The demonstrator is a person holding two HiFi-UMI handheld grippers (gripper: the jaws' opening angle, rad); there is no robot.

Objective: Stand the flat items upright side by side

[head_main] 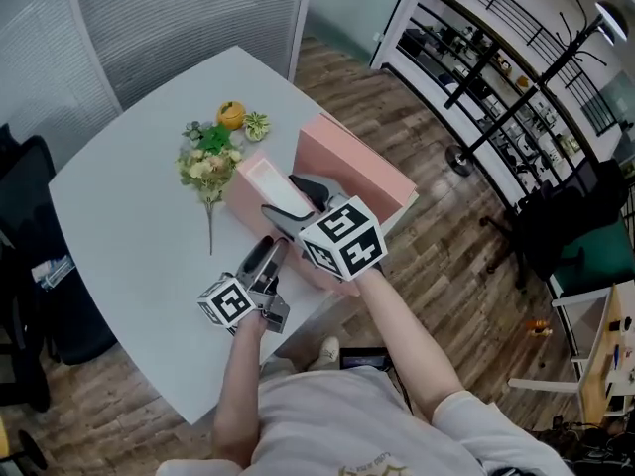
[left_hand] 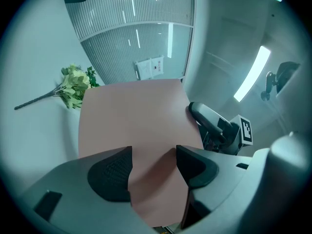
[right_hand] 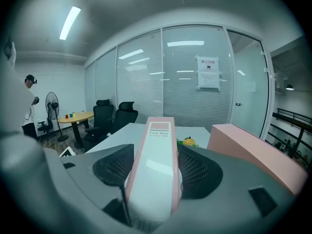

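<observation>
The right gripper is clenched across the spine of a pink file box, to tip it upright on the desk. The left gripper seems clamped on its lower end, steadying it beside the second box, which already stands.

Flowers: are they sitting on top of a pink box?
No, the flowers lie on the table, next to the pink box.

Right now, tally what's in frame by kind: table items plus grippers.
Pink boxes: 2, held box, other box
Flower bunch: 1
Grippers: 2, left gripper, right gripper
Total: 5
</observation>
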